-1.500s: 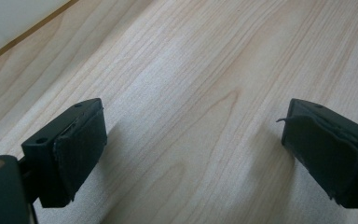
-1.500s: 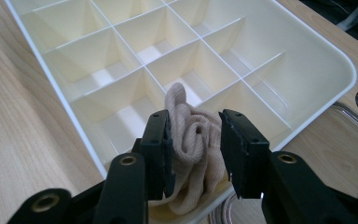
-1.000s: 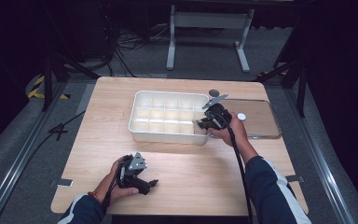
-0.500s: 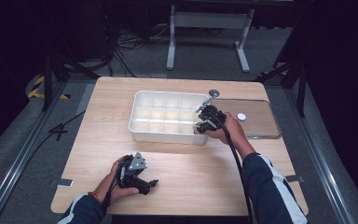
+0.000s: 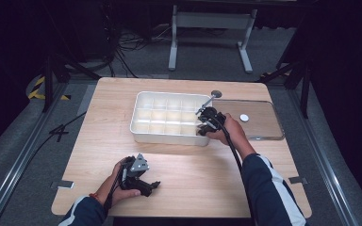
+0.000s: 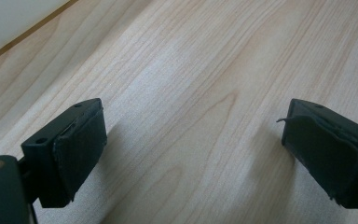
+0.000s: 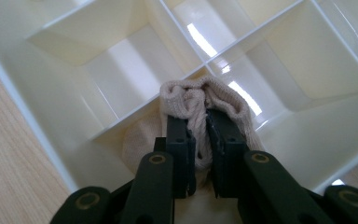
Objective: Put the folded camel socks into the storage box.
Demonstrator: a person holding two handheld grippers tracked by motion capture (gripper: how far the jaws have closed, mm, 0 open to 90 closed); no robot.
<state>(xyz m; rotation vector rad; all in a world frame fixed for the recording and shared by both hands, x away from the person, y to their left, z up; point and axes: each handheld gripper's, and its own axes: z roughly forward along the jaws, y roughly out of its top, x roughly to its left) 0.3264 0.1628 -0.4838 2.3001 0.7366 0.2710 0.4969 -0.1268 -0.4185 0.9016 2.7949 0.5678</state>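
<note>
- right gripper [image 7: 200,140] clamped on a beige sock [image 7: 205,100], jaws have just been closing on it
- sock sits bunched in a near corner cell of the white divided tray [image 5: 143,127]
- left gripper [image 6: 191,154] jaws wide apart, nothing between them, low over the wooden table [image 5: 193,165]
- clear lid [image 5: 264,125] just right of the tray

tray [image 5: 143,126]: middle of the table [image 5: 193,174], toward the far edge
lid [image 5: 264,129]: right of the tray, just beside it
sock [image 7: 200,100]: in the tray's near right compartment
left gripper [image 5: 143,184]: near left
</note>
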